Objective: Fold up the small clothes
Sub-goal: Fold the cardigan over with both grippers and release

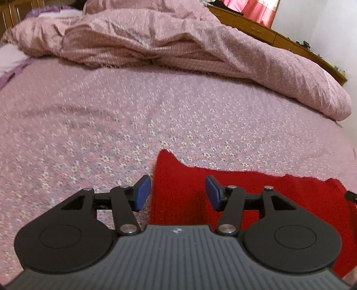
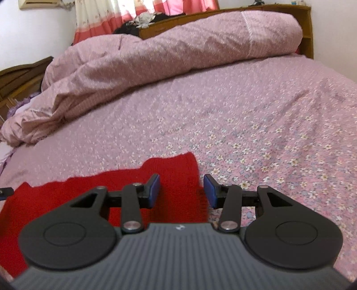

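A red knitted garment [image 1: 245,196] lies flat on the bed, its far left corner rising to a point. My left gripper [image 1: 177,193] hovers over that left edge with its blue pads [image 1: 142,193] wide apart; red cloth shows below the gap, and neither pad presses on it. In the right wrist view the same garment [image 2: 89,191] spreads to the left, and my right gripper [image 2: 182,190] stands open over its right corner, the cloth's edge running under the gap. The near part of the garment is hidden behind both gripper bodies.
The floral pink bedsheet [image 1: 111,125] stretches beyond the garment. A rumpled pink duvet [image 1: 178,44] is heaped along the far side of the bed [image 2: 178,55]. Behind it stand a wooden headboard [image 2: 305,29] and pink curtains [image 2: 145,9].
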`<state>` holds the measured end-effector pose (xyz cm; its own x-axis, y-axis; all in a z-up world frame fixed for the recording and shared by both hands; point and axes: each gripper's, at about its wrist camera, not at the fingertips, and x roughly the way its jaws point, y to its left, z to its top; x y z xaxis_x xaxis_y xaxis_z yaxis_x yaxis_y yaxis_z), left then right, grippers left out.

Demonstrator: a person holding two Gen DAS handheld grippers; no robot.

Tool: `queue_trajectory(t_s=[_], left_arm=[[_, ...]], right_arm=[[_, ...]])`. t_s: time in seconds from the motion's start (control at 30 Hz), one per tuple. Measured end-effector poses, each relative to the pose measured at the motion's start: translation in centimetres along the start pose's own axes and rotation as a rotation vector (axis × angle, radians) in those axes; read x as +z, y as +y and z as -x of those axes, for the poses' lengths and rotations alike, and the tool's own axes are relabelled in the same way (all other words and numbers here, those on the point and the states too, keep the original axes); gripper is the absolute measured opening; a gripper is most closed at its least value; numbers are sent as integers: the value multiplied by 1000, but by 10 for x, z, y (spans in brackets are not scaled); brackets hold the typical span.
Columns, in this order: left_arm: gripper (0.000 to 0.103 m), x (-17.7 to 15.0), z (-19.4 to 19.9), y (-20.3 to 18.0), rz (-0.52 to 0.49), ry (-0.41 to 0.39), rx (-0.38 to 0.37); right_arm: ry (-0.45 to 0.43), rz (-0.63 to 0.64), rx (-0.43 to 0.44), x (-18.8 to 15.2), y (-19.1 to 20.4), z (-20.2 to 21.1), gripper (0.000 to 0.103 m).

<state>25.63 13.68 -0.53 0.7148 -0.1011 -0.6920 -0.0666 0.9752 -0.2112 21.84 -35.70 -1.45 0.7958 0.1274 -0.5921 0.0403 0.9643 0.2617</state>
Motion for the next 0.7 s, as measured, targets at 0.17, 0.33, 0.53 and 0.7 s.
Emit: queue_trajectory(t_s=[0.17, 0.33, 0.53, 0.7], left_arm=[[58, -2, -17, 5, 60, 20, -36], [25, -2, -17, 2, 49, -31, -26], [21, -2, -38, 9, 71, -15, 78], [21, -7, -43, 7, 46, -21, 93]], right_arm=[[3, 15, 36, 1, -1, -6, 45], [-73, -25, 47, -2, -8, 4, 14], [-77, -121, -47, -15, -22, -4, 13], [-87, -85, -79, -25, -18, -10, 15]])
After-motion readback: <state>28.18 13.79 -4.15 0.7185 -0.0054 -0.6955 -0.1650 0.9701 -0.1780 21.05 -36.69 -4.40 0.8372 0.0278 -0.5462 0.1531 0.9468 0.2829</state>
